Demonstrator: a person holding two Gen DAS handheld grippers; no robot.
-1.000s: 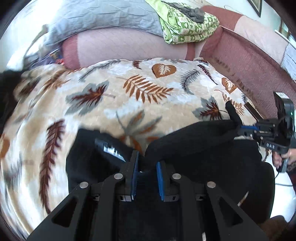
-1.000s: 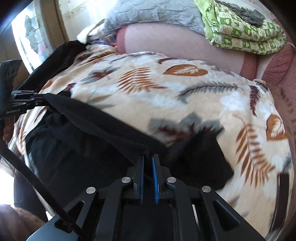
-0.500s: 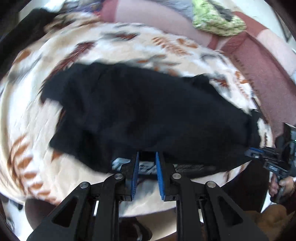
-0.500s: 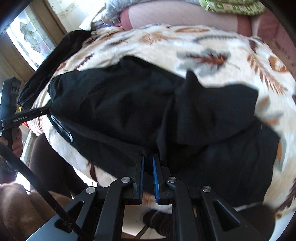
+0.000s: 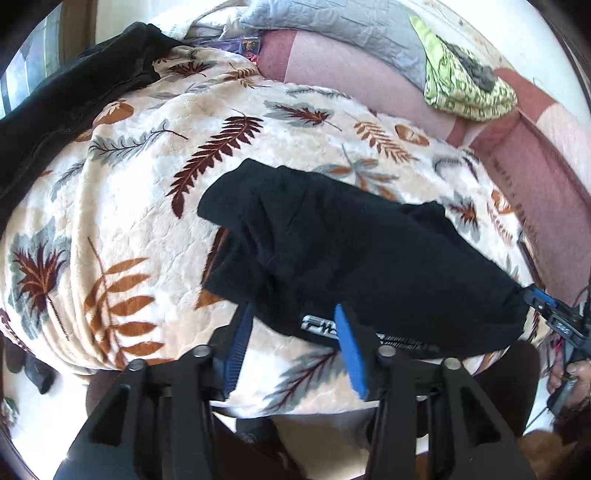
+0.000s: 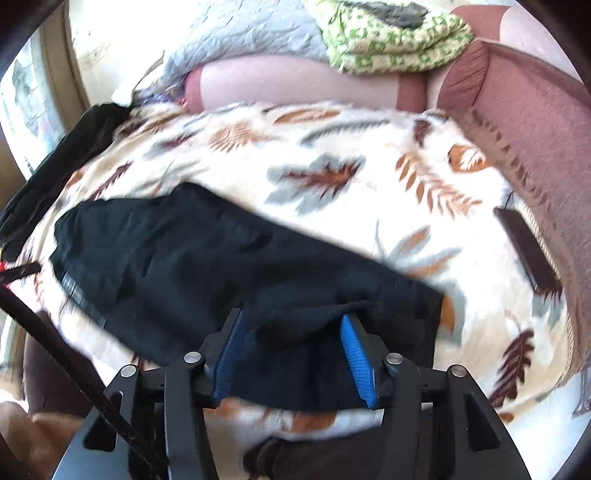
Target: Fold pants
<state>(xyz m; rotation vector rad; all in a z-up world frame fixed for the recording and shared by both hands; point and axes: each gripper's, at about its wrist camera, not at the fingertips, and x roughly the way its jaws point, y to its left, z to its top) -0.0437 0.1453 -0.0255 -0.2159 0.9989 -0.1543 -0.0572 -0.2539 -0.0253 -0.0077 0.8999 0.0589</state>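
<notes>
The black pants (image 5: 362, 258) lie folded in a rumpled band across the near part of the leaf-print blanket (image 5: 147, 192). A white logo shows at their near edge. My left gripper (image 5: 291, 343) is open, its blue pads either side of the near edge of the pants, holding nothing. My right gripper (image 6: 295, 347) is open too, its pads straddling the near edge of the pants (image 6: 207, 258) at the other end. The right gripper also shows at the right edge of the left wrist view (image 5: 554, 314).
A dark garment (image 5: 62, 103) lies on the far left of the blanket. A grey quilt (image 5: 332, 29) and a green patterned folded cloth (image 5: 465, 85) rest on the pink sofa back (image 5: 369, 77). A dark flat object (image 6: 524, 251) lies near the blanket's right edge.
Both grippers have opened and let go of the pants, which now lie on the blanket. Both have drawn back toward the near edge.
</notes>
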